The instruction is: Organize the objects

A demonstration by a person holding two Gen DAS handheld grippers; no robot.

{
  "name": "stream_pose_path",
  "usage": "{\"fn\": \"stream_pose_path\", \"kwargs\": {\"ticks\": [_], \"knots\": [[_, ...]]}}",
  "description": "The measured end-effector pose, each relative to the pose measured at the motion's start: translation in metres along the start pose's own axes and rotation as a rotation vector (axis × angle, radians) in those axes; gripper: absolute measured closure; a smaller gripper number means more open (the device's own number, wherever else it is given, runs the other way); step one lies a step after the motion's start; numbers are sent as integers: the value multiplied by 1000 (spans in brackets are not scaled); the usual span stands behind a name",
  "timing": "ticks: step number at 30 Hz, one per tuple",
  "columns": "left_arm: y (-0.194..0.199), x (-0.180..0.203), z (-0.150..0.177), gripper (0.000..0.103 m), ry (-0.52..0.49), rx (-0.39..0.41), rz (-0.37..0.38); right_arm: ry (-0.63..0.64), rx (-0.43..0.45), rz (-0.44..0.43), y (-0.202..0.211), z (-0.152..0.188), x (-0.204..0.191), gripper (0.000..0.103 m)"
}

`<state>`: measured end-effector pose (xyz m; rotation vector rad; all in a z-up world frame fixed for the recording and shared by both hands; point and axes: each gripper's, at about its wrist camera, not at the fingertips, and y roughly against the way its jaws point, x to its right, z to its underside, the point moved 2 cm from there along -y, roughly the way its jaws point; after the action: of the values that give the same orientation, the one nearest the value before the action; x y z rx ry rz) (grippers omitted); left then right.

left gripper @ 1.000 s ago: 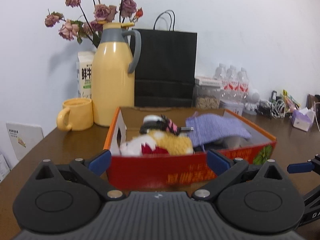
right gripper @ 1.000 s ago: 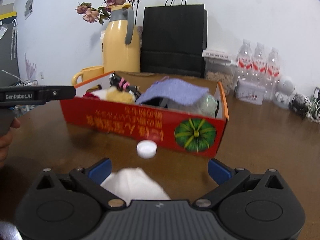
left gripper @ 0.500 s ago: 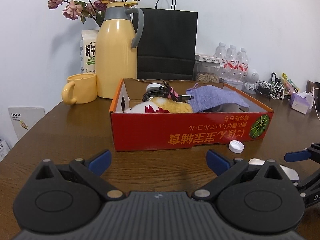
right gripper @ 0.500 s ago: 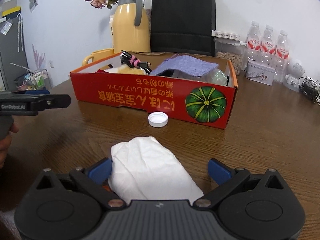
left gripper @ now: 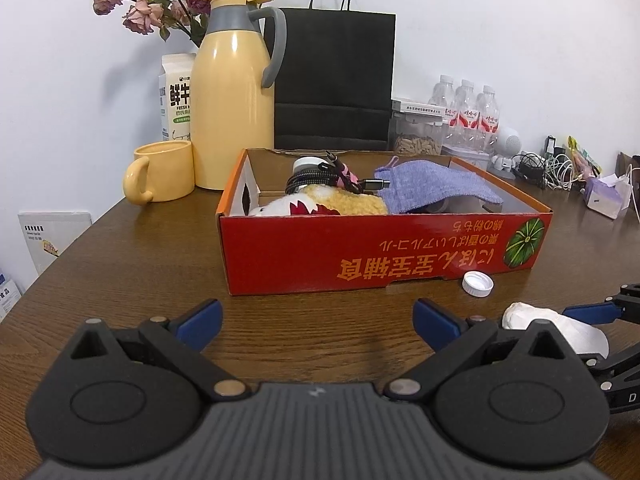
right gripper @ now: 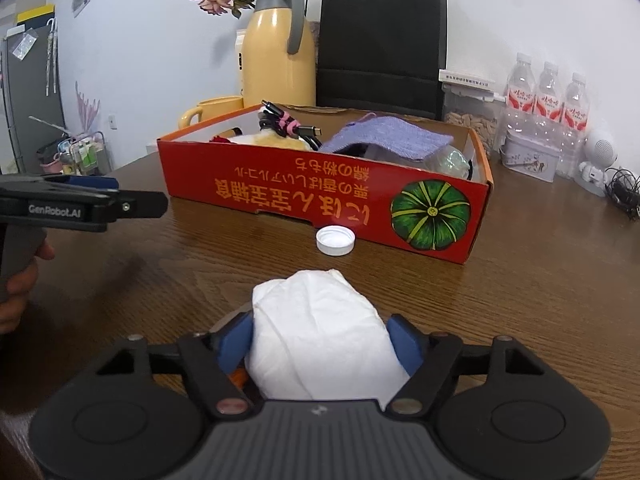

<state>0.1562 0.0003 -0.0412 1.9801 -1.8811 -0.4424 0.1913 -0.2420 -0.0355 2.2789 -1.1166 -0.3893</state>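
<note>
A crumpled white tissue wad (right gripper: pixel 312 300) lies on the brown table in front of the red cardboard box (right gripper: pixel 320 196). My right gripper (right gripper: pixel 320 336) is closing on the wad, and both blue pads touch its sides. A white bottle cap (right gripper: pixel 335 241) rests between the wad and the box. Inside the box are a purple cloth (left gripper: pixel 432 186), a yellow plush toy (left gripper: pixel 344 206) and a coiled cable (left gripper: pixel 320 176). My left gripper (left gripper: pixel 317 318) is open and empty over bare table before the box (left gripper: pixel 360 248). In its view the wad (left gripper: pixel 520 316) lies at the lower right.
Behind the box stand a yellow thermos jug (left gripper: pixel 232 92), a yellow mug (left gripper: pixel 160 176), a milk carton (left gripper: pixel 176 96), a black paper bag (left gripper: pixel 334 80) and water bottles (left gripper: pixel 468 108). Cables and a tissue pack (left gripper: pixel 604 196) crowd the far right. A person's hand (right gripper: pixel 20 284) holds the left gripper.
The right jaws have come in from wide open onto the white wad. The left gripper has drawn back from the box and sunk a little.
</note>
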Motion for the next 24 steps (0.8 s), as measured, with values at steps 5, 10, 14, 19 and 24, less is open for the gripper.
{"fn": "stream_pose_path", "kwargs": {"ticks": [5,10,14,19,24], "knots": [[-1,1,1,0,-3,-3,-3,-21,33,7,5,0,2,30],[-3,5,2,0,-20,-9,-2,-82,101,45,13,-1,10,30],[-4,13,4,0,-29,-29,17,-125,134,89,16,-1,17,30],[-3,40,8,0,-64,-45,90,-145,155,120,18,-2,22,30],[-3,74,14,0,-139,-57,146,-171,188,158,24,0,27,29]]}}
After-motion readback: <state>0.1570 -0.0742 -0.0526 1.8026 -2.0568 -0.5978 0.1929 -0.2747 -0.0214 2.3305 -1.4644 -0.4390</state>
